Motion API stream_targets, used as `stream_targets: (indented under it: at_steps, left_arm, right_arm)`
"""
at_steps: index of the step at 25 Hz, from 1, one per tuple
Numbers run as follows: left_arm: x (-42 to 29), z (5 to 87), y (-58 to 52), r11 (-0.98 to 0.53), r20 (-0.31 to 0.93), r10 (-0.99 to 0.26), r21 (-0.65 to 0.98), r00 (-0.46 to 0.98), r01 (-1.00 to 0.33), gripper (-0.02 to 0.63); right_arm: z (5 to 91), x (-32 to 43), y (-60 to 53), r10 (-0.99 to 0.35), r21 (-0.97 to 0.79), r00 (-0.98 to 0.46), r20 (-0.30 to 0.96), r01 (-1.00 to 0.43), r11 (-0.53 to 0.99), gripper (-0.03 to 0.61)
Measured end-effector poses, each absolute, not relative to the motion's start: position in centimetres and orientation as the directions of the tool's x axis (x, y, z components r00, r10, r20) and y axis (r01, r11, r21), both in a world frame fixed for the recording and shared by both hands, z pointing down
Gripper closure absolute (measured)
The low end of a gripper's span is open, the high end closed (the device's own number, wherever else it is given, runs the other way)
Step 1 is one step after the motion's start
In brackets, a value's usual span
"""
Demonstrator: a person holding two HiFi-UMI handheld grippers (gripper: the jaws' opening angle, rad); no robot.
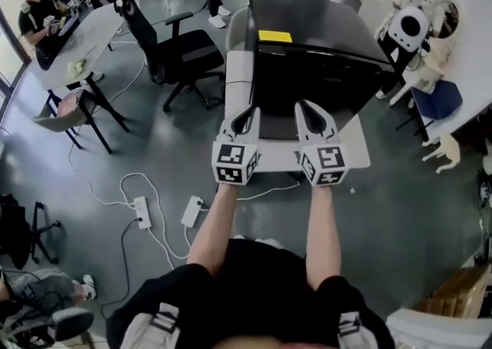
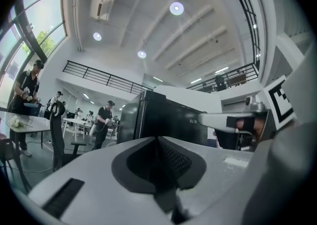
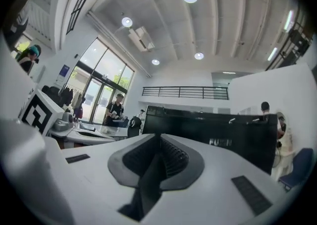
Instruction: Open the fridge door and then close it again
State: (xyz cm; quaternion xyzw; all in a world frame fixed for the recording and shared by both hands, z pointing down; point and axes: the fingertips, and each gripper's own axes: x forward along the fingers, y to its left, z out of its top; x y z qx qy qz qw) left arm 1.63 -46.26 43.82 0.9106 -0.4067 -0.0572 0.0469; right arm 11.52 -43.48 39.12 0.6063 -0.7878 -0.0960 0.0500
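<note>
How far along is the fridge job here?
Done: nothing certain; the fridge looks shut, and whether it was opened yet doesn't show. In hand: left gripper and right gripper, both shut and empty, held near its front. Left: possibly everything.

Left tool (image 1: 249, 114) and right tool (image 1: 309, 109) held level, jaws together.

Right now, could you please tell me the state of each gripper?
Left gripper: closed, holding nothing.
Right gripper: closed, holding nothing.
</note>
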Motion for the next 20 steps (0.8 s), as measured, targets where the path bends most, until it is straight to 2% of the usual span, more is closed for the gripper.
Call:
stream_targets:
  at_steps: [1,2,3,7,10,16,20]
  left_arm:
    - [2.0,43.8,-47.0,-0.674,-0.07,-0.738,0.128,0.671,-0.728,0.608]
    - [2.4,43.9,-47.7,-0.684,-0.068,-0.728,0.12,0.682,-0.719,0.581]
    - [2.8,44.0,-48.4,-0.696,-0.061,-0.717,0.105,0.694,-0.71,0.545]
    - [4.3,44.8,-51.0,-0.725,-0.032,-0.688,0.051,0.725,-0.687,0.454]
    - [4.8,45.3,-52.8,-0.73,-0.022,-0.683,0.059,0.73,-0.681,0.417]
    - [5.6,45.4,-54.3,-0.744,-0.009,-0.668,0.054,0.744,-0.666,0.393]
    - [5.8,45.2,-54.8,-0.761,-0.014,-0.649,0.034,0.761,-0.648,0.387]
  right_arm:
    - [38.2,11.5,-44.4,-0.96,0.256,-0.277,-0.029,-0.931,0.261,0.553]
    - [37.4,11.4,-45.3,-0.956,0.304,-0.294,-0.011,-0.912,0.277,0.494]
    - [36.8,11.2,-46.1,-0.951,0.354,-0.31,0.014,-0.888,0.295,0.467]
    - [34.8,10.3,-48.6,-0.932,0.537,-0.34,0.123,-0.767,0.351,0.458]
    - [34.0,9.6,-50.1,-0.92,0.649,-0.334,0.203,-0.658,0.382,0.448]
    - [35.0,9.3,-52.4,-0.881,0.729,-0.314,0.354,-0.497,0.47,0.44]
    - [35.8,9.4,-53.0,-0.868,0.742,-0.302,0.394,-0.453,0.495,0.442]
